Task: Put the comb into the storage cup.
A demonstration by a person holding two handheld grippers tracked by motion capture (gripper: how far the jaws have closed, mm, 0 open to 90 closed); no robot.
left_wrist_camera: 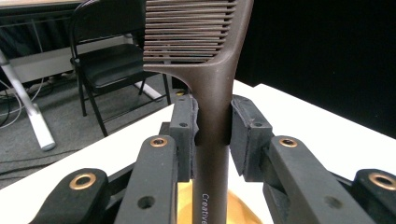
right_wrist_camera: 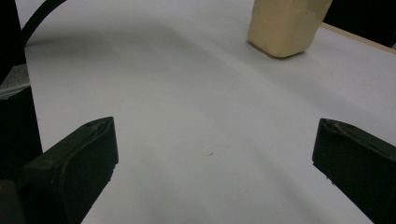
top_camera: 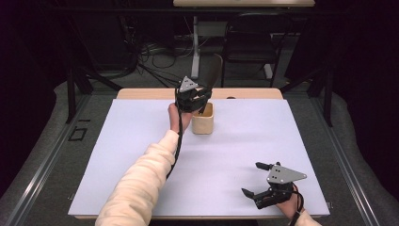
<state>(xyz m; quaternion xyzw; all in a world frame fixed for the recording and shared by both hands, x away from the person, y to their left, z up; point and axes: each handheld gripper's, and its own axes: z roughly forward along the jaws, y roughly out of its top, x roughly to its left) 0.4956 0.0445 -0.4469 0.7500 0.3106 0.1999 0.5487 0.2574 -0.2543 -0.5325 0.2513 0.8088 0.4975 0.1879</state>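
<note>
Left claw (left_wrist_camera: 212, 123) is clamping the dark brown plastic comb (left_wrist_camera: 210, 79) by its handle, right over the pale wooden box (top_camera: 203, 118); right claw (top_camera: 256, 179) is resting wide open, empty, near the white counter (top_camera: 141, 141) edge.

A dark room: grey floor (top_camera: 42, 155) strewn with cables (top_camera: 155, 56), a black folding chair (top_camera: 249, 42) behind the white-topped table (top_camera: 141, 122).

The comb (left_wrist_camera: 212, 70) looks like matt brown plastic, faintly grainy. The box (top_camera: 203, 118) seems pale, smooth, unvarnished wood. The table (top_camera: 263, 136) has a matt white top, paper-smooth, with a wooden edge. The sleeve (top_camera: 141, 181) is soft cream cloth. The left gripper (left_wrist_camera: 212, 126) has dull black plastic and brass-coloured rivets.
</note>
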